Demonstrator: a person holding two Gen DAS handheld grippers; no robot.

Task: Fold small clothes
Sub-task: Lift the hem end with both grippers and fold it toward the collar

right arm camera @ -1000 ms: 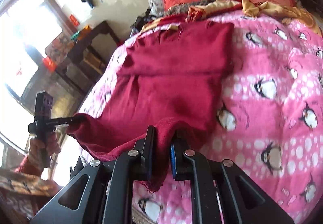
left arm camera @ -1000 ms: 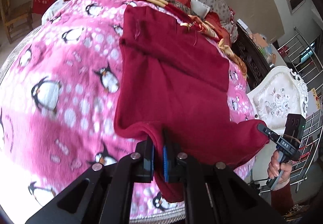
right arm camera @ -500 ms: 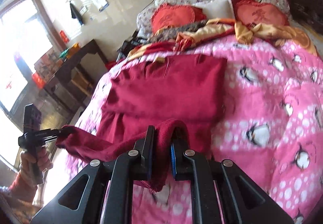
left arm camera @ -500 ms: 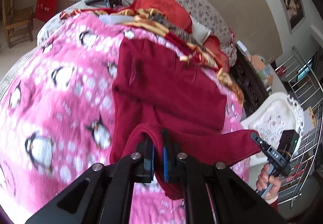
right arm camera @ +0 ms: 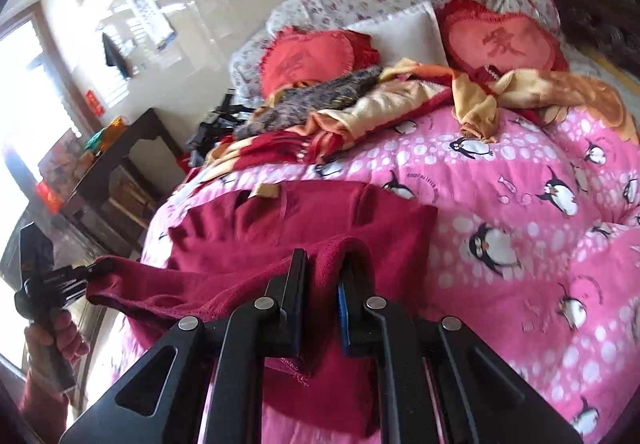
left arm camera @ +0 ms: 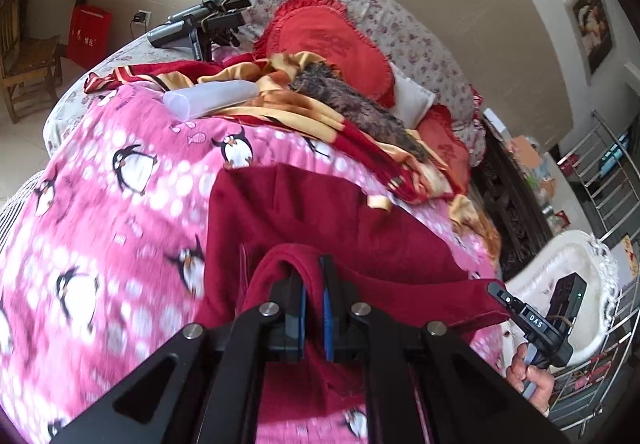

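A dark red garment (left arm camera: 320, 215) lies partly folded on the pink penguin blanket (left arm camera: 100, 228). My left gripper (left arm camera: 313, 264) is shut on one corner of its near hem and holds it lifted above the folded part. My right gripper (right arm camera: 323, 264) is shut on the other hem corner of the garment (right arm camera: 280, 228). The hem hangs stretched between the two grippers. The right gripper also shows at the right in the left wrist view (left arm camera: 504, 296). The left gripper shows at the left in the right wrist view (right arm camera: 90, 272).
Red heart pillows (right arm camera: 500, 43), a white pillow (right arm camera: 400, 35) and a crumpled red and gold blanket (left arm camera: 304, 103) lie at the bed's head. A clear plastic tube (left arm camera: 208, 97) and black gear (left arm camera: 200, 23) lie there too. A white chair (left arm camera: 560, 276) stands right of the bed.
Both grippers have carried the held hem up and forward toward the head of the bed. More of the garment's lower part now lies doubled over its folded top.
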